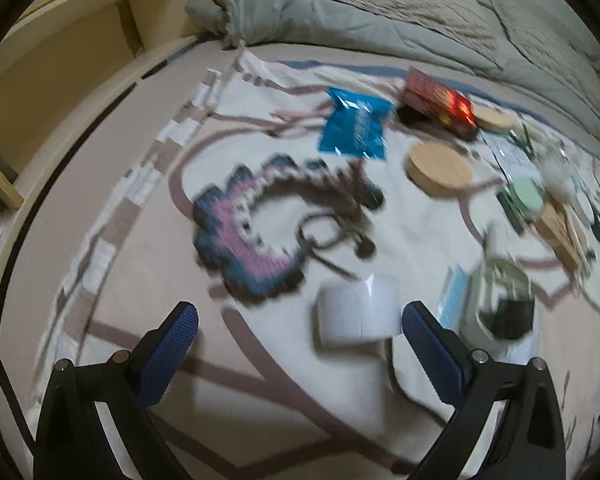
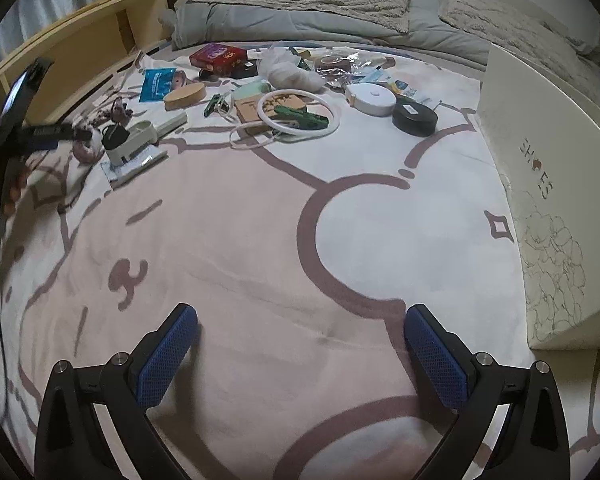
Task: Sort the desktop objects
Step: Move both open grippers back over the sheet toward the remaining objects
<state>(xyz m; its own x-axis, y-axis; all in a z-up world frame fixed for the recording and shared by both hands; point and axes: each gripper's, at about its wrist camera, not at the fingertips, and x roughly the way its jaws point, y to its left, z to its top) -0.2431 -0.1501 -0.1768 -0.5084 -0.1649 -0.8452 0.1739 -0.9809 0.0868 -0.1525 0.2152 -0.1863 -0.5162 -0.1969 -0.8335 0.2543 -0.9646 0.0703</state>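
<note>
Small objects lie scattered on a pink and white blanket [image 2: 260, 248]. In the left wrist view my left gripper [image 1: 300, 330] is open just above a white roll [image 1: 356, 314], which sits slightly right of the gap. Beyond it lie a pink and blue beaded piece [image 1: 240, 236], dark earphone cables [image 1: 340, 220], a blue packet [image 1: 356, 126], a round wooden lid [image 1: 440, 170] and a red box [image 1: 436, 100]. My right gripper [image 2: 300, 334] is open over bare blanket, far from the pile [image 2: 284, 92]. The left gripper [image 2: 40, 136] shows at that view's left edge.
A white shoe box [image 2: 548, 200] stands at the right of the blanket. A wooden shelf unit [image 1: 72, 64] runs along the left. Grey bedding [image 2: 300, 12] is heaped at the back. A white holder with a black item [image 1: 500, 304] sits right of the left gripper.
</note>
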